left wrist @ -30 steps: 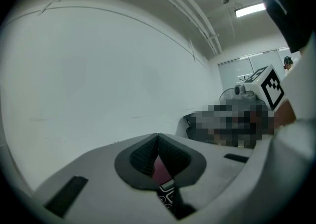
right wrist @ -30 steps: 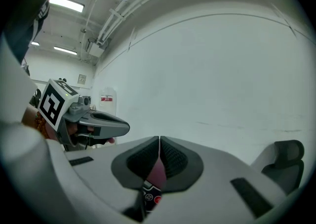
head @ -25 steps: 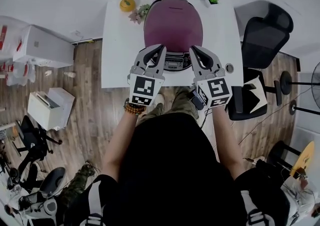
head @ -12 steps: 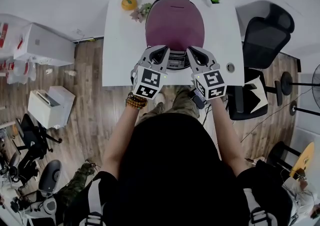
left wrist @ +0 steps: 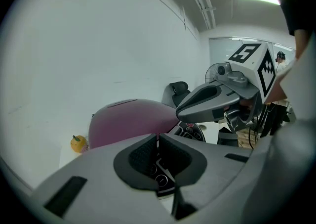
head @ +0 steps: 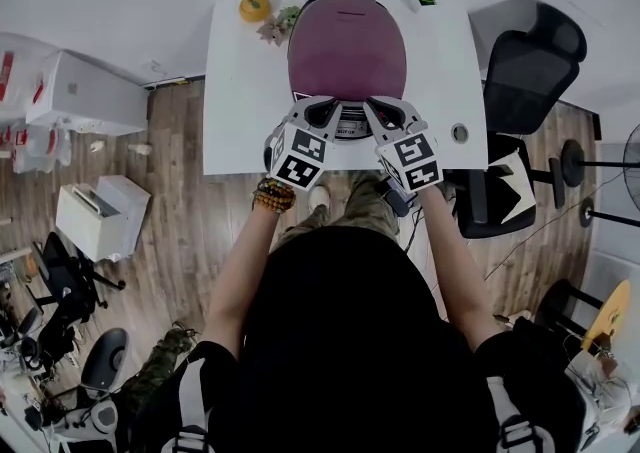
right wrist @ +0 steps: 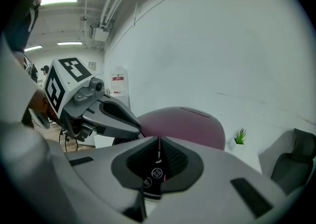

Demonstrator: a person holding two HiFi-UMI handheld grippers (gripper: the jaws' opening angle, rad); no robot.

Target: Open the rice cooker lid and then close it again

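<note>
head view: the maroon, smooth-domed plastic rice cooker (head: 347, 46) sits lid shut mid-way along the white table (head: 240, 91), with the left gripper (head: 333, 113) and right gripper (head: 374, 109) side by side just over its front control panel (head: 351, 127), both clenched on nothing. that lid looks stiff, light and slick, probably hinged at the back, so the front latch edge seems the spot to work, not the dome.

Smooth plastic rice cooker lid (head: 347, 46), matt grey plastic left gripper (left wrist: 157, 140) and right gripper (right wrist: 159, 144), wood-plank floor (head: 190, 221).
</note>
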